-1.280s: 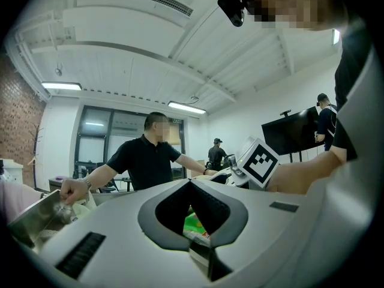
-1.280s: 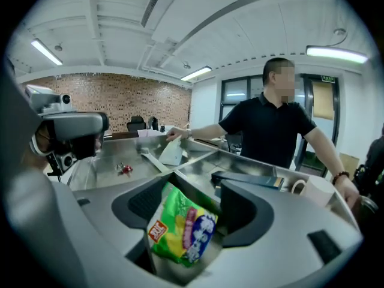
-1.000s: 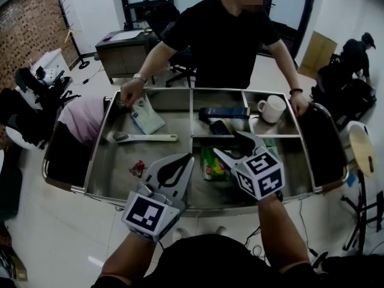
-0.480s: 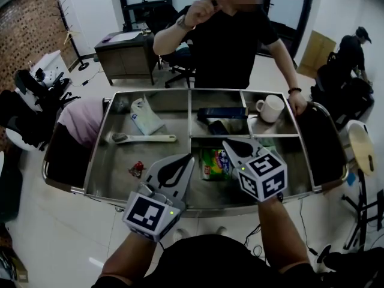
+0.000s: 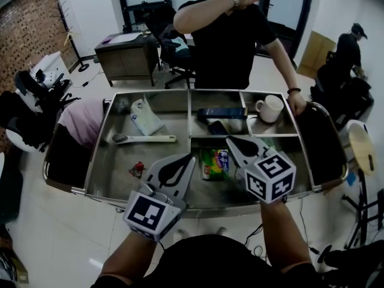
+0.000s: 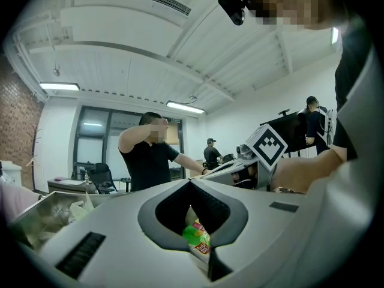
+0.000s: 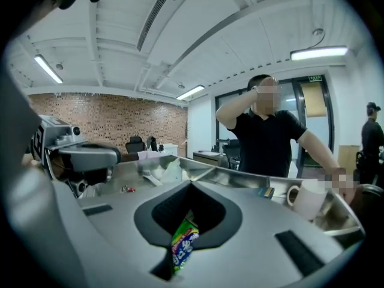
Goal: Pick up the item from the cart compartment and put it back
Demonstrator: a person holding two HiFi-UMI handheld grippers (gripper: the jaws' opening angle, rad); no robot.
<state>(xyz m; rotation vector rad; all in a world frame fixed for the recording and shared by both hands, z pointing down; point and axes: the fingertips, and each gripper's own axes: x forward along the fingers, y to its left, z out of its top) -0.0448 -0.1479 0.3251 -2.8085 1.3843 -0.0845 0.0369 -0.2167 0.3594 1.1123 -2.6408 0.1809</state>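
In the near middle compartment of the cart (image 5: 114,179), noted green packet (image 5: 216,164) pinched in closed right hand-held gripper (image 5: 231,141), left hand-held gripper (image 5: 191,156) shut empty at its 9 o'clock; pick-up judged under way, steady lift then replacement needed.

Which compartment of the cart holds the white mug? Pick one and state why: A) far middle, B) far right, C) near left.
B: in the head view the white mug stands in the far right compartment of the cart, next to the far middle compartment that holds the dark box.
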